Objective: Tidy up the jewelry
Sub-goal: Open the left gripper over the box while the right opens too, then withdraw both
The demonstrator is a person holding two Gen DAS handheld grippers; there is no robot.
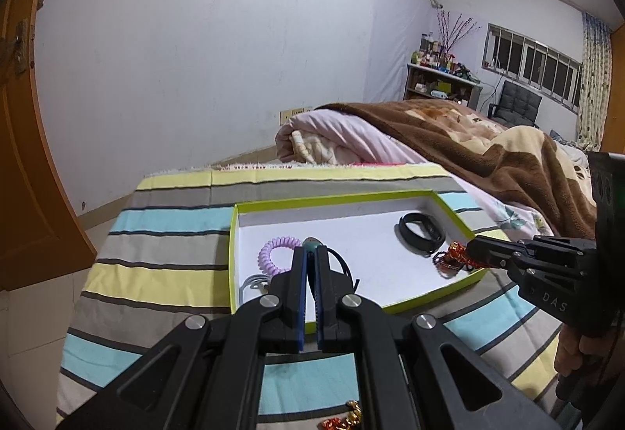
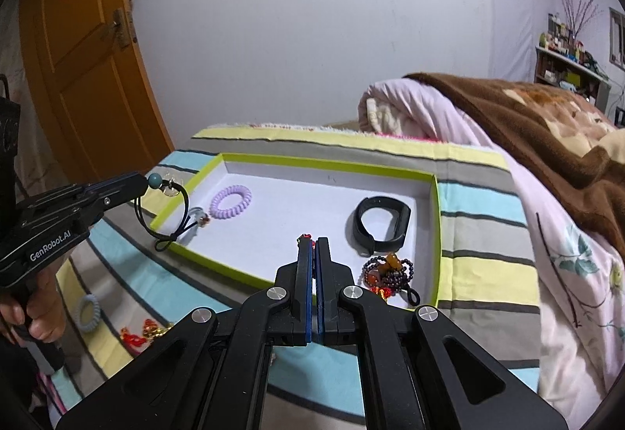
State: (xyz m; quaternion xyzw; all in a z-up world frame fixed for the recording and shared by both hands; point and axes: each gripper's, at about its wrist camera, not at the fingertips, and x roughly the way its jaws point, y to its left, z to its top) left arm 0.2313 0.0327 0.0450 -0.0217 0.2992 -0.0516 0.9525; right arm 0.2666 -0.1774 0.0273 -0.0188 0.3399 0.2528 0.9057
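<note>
Our left gripper (image 1: pixel 311 252) is clamped on a teal bead (image 2: pixel 153 179) of a black cord hair tie (image 2: pixel 177 213), and the cord dangles over the near left corner of the green-rimmed tray (image 2: pixel 436 219). The right gripper (image 2: pixel 314 243) is pinched tight on a bit of red string (image 2: pixel 304 237), which looks like part of the red knot charm (image 1: pixel 456 249) by the tray's right edge.

Inside the tray we've already got a purple coil tie (image 2: pixel 230 202), a black fitness band (image 2: pixel 381 225) and a dark bead bracelet (image 2: pixel 386 270). A blue coil tie (image 2: pixel 89 312) and a red-gold charm (image 2: pixel 144 332) are out on the striped blanket (image 2: pixel 488 246) and not yet in.

Tip for this step, we reckon: lower each piece until it's fully over the white floor before letting go, so the loose cord doesn't drape across the rim. Keep the cord away from the purple coil so they don't tangle.
</note>
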